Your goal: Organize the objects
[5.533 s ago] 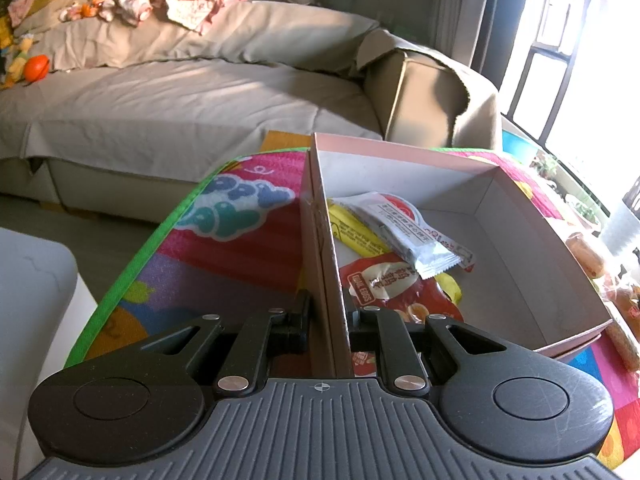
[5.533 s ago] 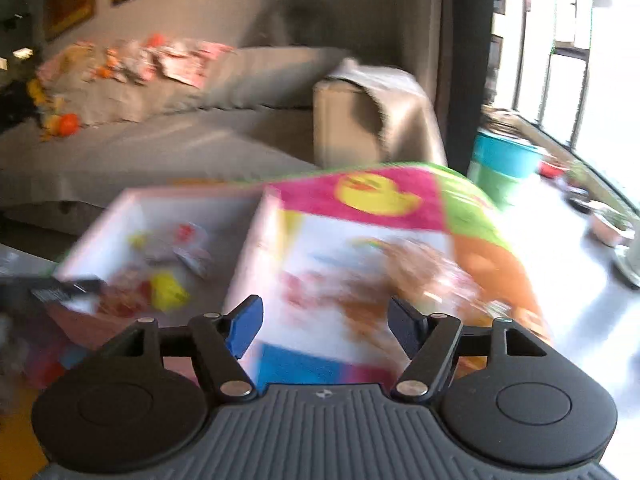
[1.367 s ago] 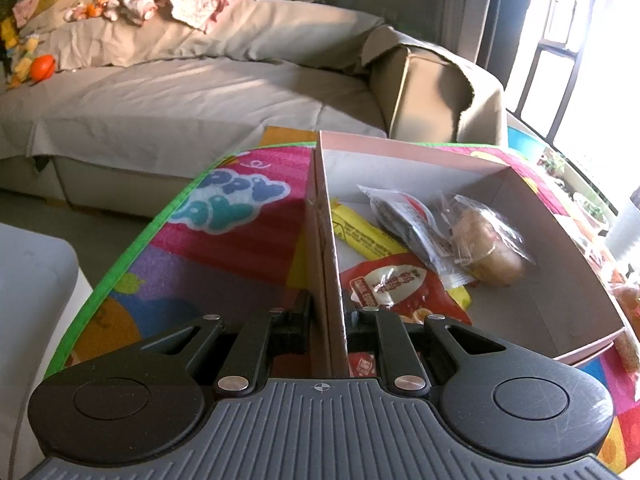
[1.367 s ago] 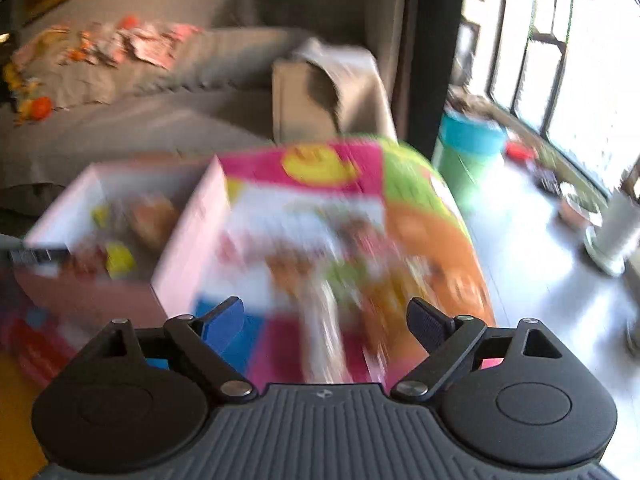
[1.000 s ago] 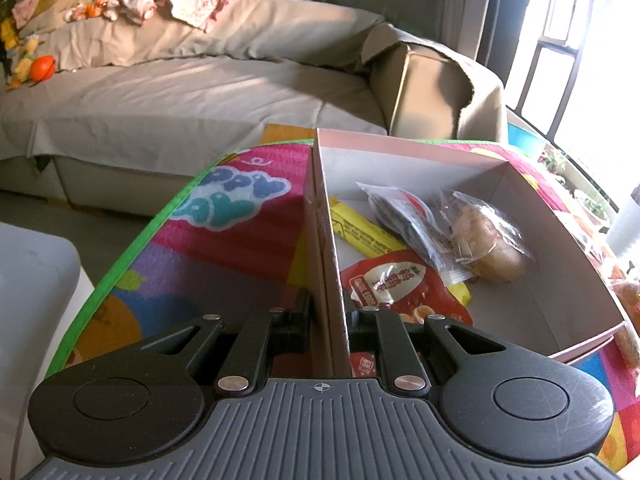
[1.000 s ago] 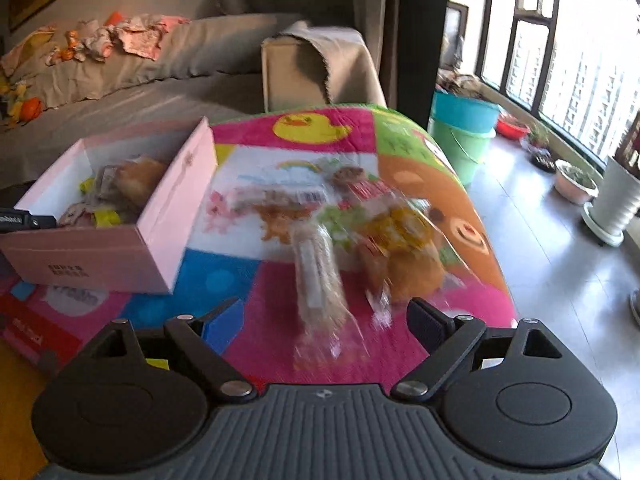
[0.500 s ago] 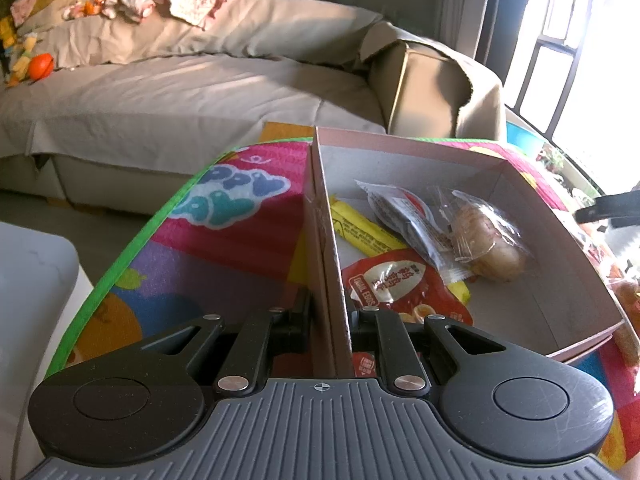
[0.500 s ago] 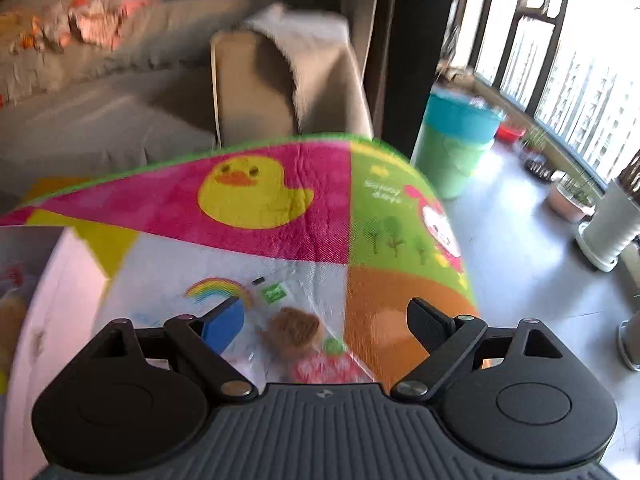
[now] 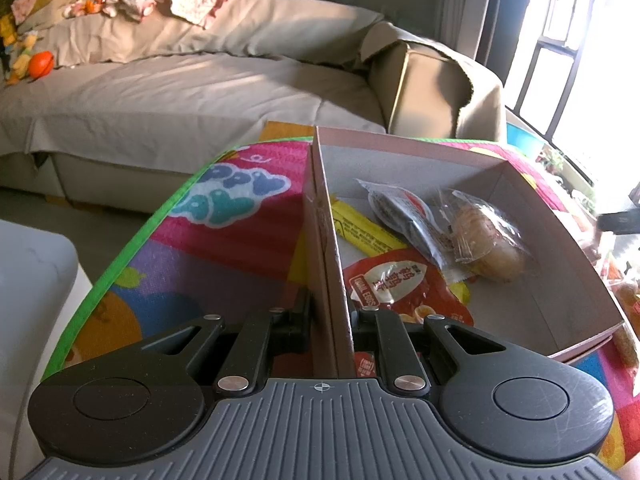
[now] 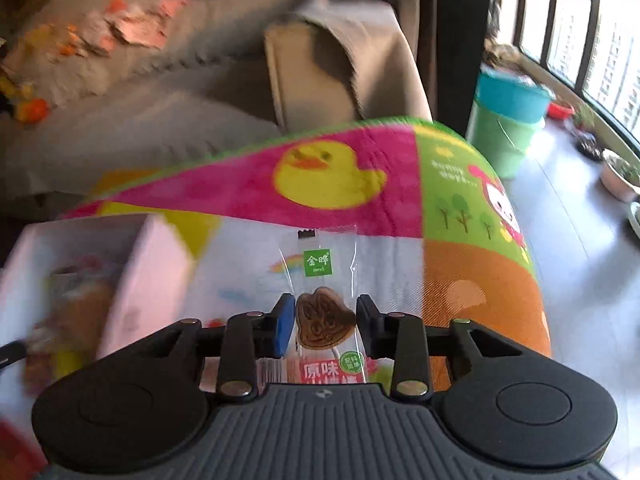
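My left gripper [image 9: 331,320] is shut on the left wall of a pink cardboard box [image 9: 322,208]. Inside the box lie a wrapped bun [image 9: 486,240], a red snack pack [image 9: 394,284], a yellow bar [image 9: 360,230] and a dark wrapped snack [image 9: 400,210]. My right gripper [image 10: 322,322] is shut on a clear-wrapped brown paw-shaped lollipop [image 10: 325,318] and holds it above the colourful play mat [image 10: 472,272]. The box shows blurred at the left of the right wrist view [image 10: 148,276].
A beige sofa [image 9: 180,92] runs behind the mat, with toys and cloth on its back. A teal and green bucket [image 10: 510,120] and plant pots stand on the floor by the window at right. More snacks lie right of the box [image 9: 626,300].
My right gripper has closed on the wrapped lollipop and lifted it off the mat, swinging towards the box. My left gripper keeps its hold on the box wall.
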A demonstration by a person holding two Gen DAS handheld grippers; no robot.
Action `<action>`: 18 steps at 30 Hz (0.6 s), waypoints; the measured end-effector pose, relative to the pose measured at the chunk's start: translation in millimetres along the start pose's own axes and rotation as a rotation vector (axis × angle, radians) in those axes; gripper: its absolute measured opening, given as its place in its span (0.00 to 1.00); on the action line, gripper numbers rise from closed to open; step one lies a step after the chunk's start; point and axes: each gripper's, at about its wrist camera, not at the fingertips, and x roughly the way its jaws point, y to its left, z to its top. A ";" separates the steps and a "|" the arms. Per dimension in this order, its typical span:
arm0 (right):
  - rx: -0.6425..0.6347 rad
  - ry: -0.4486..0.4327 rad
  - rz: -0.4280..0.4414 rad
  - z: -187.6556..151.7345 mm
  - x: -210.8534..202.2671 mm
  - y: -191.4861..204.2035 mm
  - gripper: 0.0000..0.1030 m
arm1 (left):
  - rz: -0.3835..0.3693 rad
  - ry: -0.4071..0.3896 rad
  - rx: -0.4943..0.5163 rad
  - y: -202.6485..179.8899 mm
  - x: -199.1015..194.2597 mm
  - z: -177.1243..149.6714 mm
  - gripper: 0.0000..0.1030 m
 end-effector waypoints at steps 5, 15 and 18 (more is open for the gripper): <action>0.027 -0.089 0.049 -20.7 -68.7 3.1 0.29 | -0.003 0.000 -0.003 0.5 -0.2 -0.2 0.15; 0.085 -0.098 0.097 -59.7 -154.2 -1.2 0.29 | -0.011 0.002 -0.009 1.1 -1.6 -0.5 0.15; 0.096 -0.033 0.129 -66.7 -155.5 -0.1 0.30 | -0.010 0.003 -0.002 0.1 -2.4 -0.6 0.15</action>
